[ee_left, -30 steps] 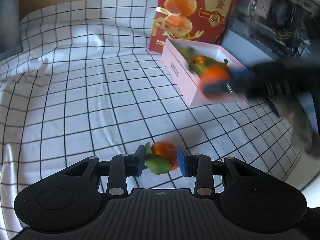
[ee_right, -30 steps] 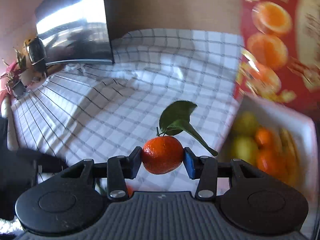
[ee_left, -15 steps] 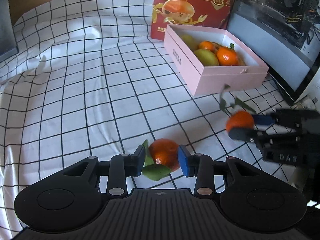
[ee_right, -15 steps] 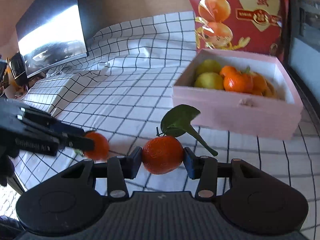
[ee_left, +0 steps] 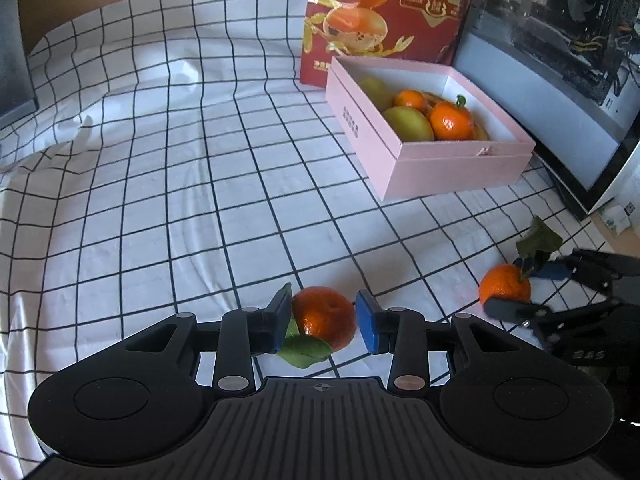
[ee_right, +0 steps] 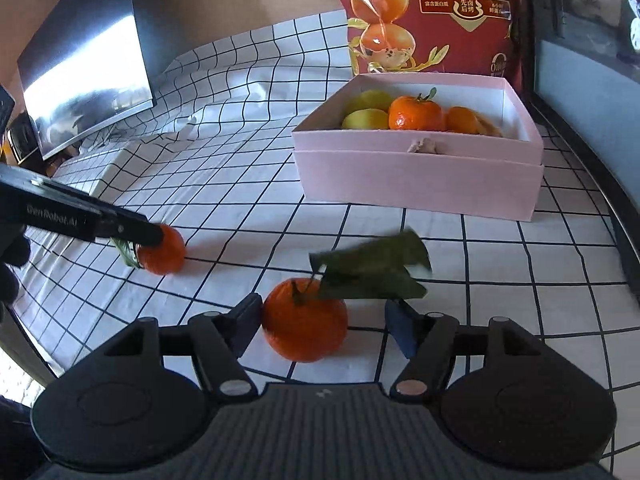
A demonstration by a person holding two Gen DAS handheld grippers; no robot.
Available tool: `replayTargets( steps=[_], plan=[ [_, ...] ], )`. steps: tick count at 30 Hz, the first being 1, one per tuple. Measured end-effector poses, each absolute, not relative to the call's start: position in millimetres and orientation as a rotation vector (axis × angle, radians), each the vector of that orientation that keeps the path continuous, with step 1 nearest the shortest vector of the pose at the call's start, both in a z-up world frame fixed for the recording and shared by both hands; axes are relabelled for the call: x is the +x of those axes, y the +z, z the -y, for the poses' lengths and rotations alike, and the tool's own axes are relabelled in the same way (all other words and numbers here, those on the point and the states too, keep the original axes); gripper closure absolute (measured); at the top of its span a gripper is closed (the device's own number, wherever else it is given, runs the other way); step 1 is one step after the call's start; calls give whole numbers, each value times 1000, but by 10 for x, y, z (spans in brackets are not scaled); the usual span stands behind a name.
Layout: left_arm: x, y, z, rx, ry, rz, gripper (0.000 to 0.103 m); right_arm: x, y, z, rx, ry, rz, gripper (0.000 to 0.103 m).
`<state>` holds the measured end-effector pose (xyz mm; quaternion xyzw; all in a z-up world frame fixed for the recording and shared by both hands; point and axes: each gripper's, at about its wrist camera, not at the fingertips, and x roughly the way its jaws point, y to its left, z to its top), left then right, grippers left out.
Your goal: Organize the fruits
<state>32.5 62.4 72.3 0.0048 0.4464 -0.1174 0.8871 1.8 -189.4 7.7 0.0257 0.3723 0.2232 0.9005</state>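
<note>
A tangerine (ee_left: 326, 314) with a green leaf lies on the checked cloth between the blue pads of my left gripper (ee_left: 324, 320). The pads stand just off it, so that gripper is open. To its right, a second tangerine (ee_right: 306, 328) with a long leaf (ee_right: 372, 272) rests on the cloth inside my right gripper (ee_right: 324, 320). Its jaws are opening, with a clear gap at the right pad. That tangerine (ee_left: 502, 286) and the right gripper (ee_left: 520, 288) also show in the left wrist view. A pink box (ee_left: 440, 160) behind them holds tangerines and yellow-green fruits.
A tall red carton (ee_left: 380, 12) stands right behind the pink box (ee_right: 416, 180). A computer case with a glass side (ee_left: 560, 60) lines the right edge. A dark monitor (ee_right: 80, 80) stands at the far left. The checked cloth (ee_left: 200, 160) is rumpled at the back left.
My right gripper came down from near the box to the cloth at the front right and parted its jaws off the leafy tangerine. My left gripper's pads eased off its tangerine.
</note>
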Motion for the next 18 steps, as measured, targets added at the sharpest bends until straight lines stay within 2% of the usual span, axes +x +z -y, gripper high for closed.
replayTargets(
  steps=[4, 12, 18],
  plan=[
    [275, 740, -668, 15, -233, -929, 62, -25, 37, 1833, 10, 441, -757, 34],
    [316, 648, -596, 42, -261, -945, 58, -57, 4, 1764, -8, 458, -736, 18],
    [370, 561, -474, 93, -279, -984, 53, -35, 8, 1717, -42, 471, -754, 14]
  ],
)
